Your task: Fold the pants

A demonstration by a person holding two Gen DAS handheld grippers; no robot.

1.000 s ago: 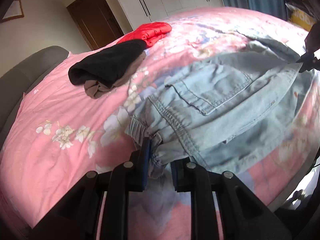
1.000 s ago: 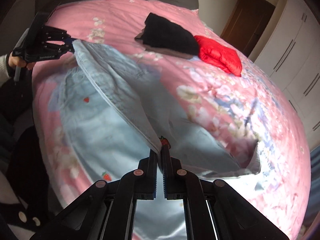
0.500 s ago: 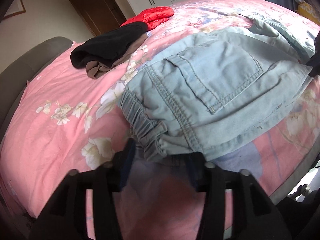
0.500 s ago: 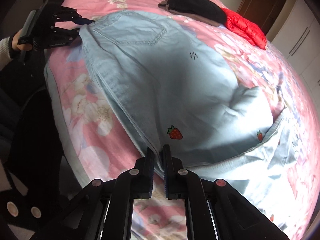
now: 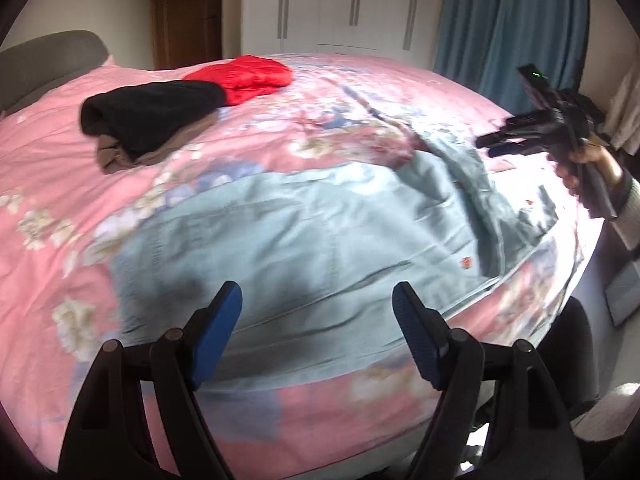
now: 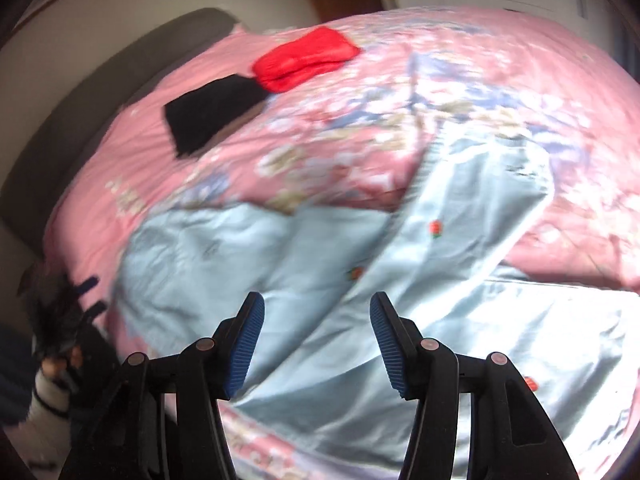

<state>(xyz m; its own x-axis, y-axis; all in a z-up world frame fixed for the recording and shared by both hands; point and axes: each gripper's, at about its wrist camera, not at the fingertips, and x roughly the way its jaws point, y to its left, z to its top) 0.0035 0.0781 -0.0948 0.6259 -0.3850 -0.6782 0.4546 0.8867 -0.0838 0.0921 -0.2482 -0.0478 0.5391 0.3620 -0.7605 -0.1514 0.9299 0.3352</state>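
Pants [image 5: 320, 240] of pale blue denim lay spread across the pink floral bedspread [image 5: 60, 208], near the edge closest to both cameras, and neither claw held them. The left gripper [image 5: 318, 308] stood with its blue-padded fingers [image 5: 216, 336] wide apart above the cloth, nothing between them. The right gripper [image 6: 316, 320] was likewise spread, its ribbed blue pads [image 6: 246, 344] hovering over the denim [image 6: 280, 280] without touching it.

Only the left wrist view showed the right-hand tool from outside [image 5: 532, 136], held in a hand [image 5: 588, 168] off the bed's far side, along with blue curtains [image 5: 512, 24], white wardrobe doors [image 5: 344, 4] and a brown garment [image 5: 116, 156] under the black one [image 5: 152, 116]. Only the right wrist view showed the left-hand tool [image 6: 72, 308], blurred, at the bed's edge, and several small red strawberry motifs [image 6: 435, 229] on a pant leg folded diagonally over the rest; the left view caught just one red mark [image 5: 466, 262]. Both views showed a red padded garment [image 6: 306, 62] touching the black one [image 6: 216, 112], well apart from the denim.

No brand or lettering could be read in either view; motion blur softened both.
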